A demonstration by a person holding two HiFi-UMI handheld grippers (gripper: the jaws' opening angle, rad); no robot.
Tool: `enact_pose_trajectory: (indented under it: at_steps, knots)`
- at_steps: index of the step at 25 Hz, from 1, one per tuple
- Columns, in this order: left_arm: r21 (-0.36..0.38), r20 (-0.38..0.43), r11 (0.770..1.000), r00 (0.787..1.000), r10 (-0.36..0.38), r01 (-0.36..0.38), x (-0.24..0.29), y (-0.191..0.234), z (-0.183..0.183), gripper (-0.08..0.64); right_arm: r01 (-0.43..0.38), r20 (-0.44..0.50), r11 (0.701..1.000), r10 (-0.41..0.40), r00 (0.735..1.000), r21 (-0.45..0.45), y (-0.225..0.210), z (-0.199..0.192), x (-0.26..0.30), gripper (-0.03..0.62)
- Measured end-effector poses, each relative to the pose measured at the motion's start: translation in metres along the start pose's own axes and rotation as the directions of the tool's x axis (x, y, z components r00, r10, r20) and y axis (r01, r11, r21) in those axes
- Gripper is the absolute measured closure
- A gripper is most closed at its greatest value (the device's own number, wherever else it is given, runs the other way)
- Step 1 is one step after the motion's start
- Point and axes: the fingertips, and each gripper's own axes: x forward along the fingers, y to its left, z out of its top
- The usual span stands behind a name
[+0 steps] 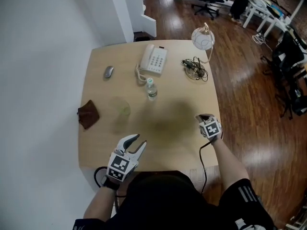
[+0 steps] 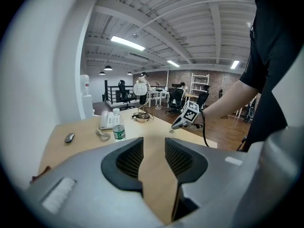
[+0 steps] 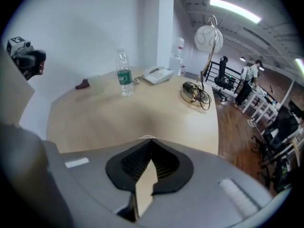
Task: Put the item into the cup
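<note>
The step in hand looks like the pick-up. The right tool [image 1: 204, 117] is low over the near right part of the tabletop [image 1: 172, 80], and its own view shows the jaws [image 3: 148, 141] closed tip to tip. A thin pale sliver [image 3: 145, 137] peeks out at those tips. It is probably the item, though it is too small to say what it is or whether it is truly pinched.

The left tool [image 1: 137, 142] hangs over the near left edge with its jaws apart and nothing between them but bare tabletop.

The cup [image 1: 122, 110], clear and faint, stands left of centre, between the brown cloth [image 1: 88, 114] at the left edge and the bottle [image 1: 151, 89] farther back. It is well apart from the right tool.

Next, I judge, comes a lift and a carry leftward across the tabletop to a point above the cup's mouth, then a release. The clear wall makes the rim hard to see, and such a light cup could tip if nudged.
</note>
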Motion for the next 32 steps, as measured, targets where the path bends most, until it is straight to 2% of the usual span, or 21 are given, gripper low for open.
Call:
enact_pose_trajectory:
  at_steps: [4,9,13,16,23,32]
  knots:
    - [-0.001,0.026,1.000,1.000,0.009,-0.009,-0.010,0.011,0.002,0.420,-0.074,0.136,0.997,0.076,0.988,-0.021,0.040,0.073,-0.014,0.583]
    - [0.001,0.063,0.999,0.997,0.043,-0.043,-0.030,0.029,0.005,0.420,-0.171,0.277,0.980,0.193,0.941,-0.102,0.107,0.170,-0.029,0.583]
    - [-0.014,0.083,0.997,0.993,0.081,-0.080,-0.049,0.049,0.000,0.420,-0.240,0.325,0.958,0.279,0.904,-0.156,0.161,0.230,-0.028,0.583]
    - [-0.032,0.087,0.993,0.990,0.114,-0.111,-0.064,0.066,-0.009,0.420,-0.269,0.323,0.939,0.327,0.888,-0.212,0.199,0.261,-0.019,0.583]
    - [-0.078,0.079,0.982,0.981,0.179,-0.173,-0.100,0.099,-0.032,0.414,-0.330,0.273,0.906,0.398,0.876,-0.264,0.268,0.296,0.019,0.583]
    - [-0.134,0.042,0.967,0.974,0.224,-0.217,-0.129,0.126,-0.069,0.413,-0.374,0.135,0.892,0.416,0.899,-0.253,0.318,0.282,0.090,0.583]
